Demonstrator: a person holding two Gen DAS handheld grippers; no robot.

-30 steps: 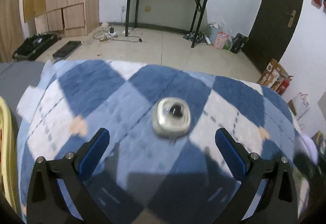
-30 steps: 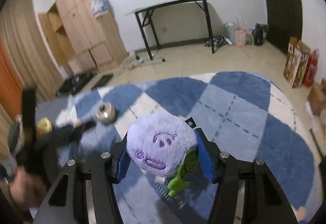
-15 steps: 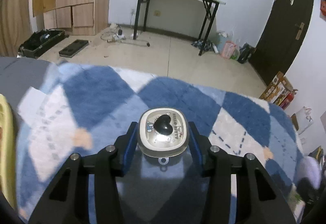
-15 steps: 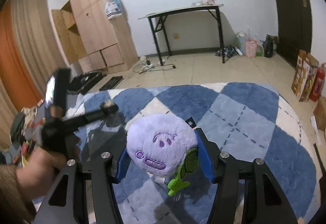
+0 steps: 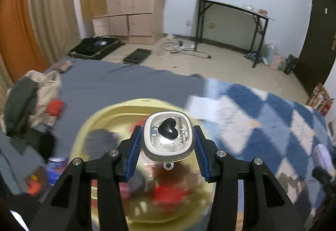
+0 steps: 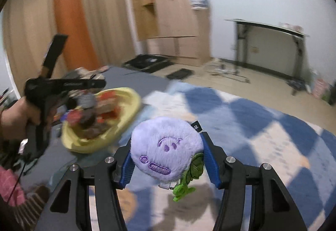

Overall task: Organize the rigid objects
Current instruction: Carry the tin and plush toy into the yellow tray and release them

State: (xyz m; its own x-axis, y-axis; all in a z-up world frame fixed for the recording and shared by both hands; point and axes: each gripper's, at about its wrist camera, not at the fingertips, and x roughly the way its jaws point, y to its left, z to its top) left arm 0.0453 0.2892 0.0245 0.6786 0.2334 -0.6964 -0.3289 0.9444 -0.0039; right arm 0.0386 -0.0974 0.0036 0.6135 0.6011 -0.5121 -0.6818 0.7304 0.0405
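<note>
Both tongs are clamped on something: the left tongs [image 5: 167,147] grip a small rounded tin [image 5: 167,138] with a black heart on its lid, held above the yellow basin [image 5: 100,115] that is heaped with blurred red and grey items. The right tongs [image 6: 168,164] squeeze a lilac plush toy [image 6: 166,150] with a stitched face and a green leaf tag, held over the blue-and-white checked rug [image 6: 262,126], with the basin off to their left beside the person's hand [image 6: 19,117].
</note>
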